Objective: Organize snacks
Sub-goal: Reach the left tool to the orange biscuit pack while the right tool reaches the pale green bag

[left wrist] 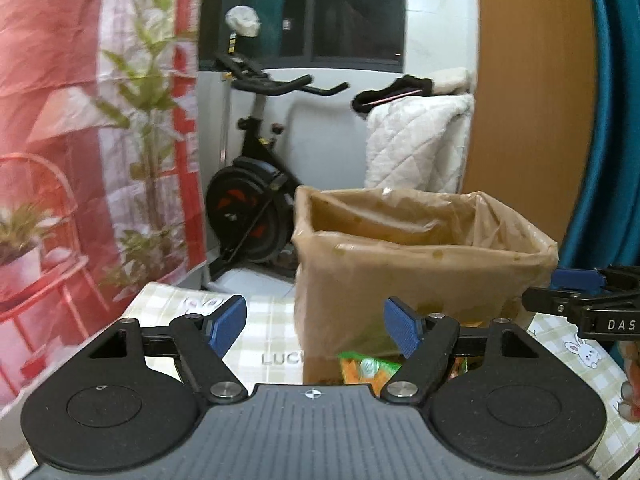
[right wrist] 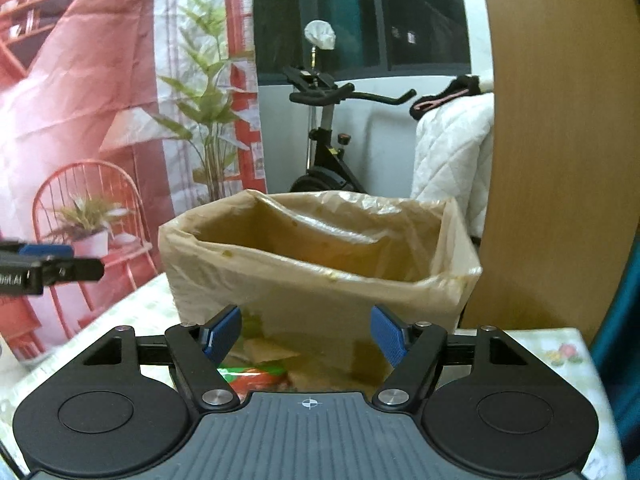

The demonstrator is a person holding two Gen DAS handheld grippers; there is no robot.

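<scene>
Facing the bag-lined box, you have both tools level with its near wall and nothing gripped. The left gripper has its blue pads spread wide apart with only air between them; the right gripper is likewise spread and empty.

The snack packets lie on the checked tablecloth at the foot of the box, low in each wrist view and partly hidden by the tool bodies. A green and orange packet shows below the left pads; a green and red packet shows below the right pads. Whether these are one item or two cannot be told.

Expect the packets to be light, soft film pouches that crumple and may slide on the cloth. Take hold across a flat edge or sealed seam, not the puffed centre, and close gently, since the contents are probably brittle.

Treat the thin brown liner as loose and easily snagged. Lift each packet clear above the rim before releasing it inside. Keep the two tools well apart over the opening.
</scene>
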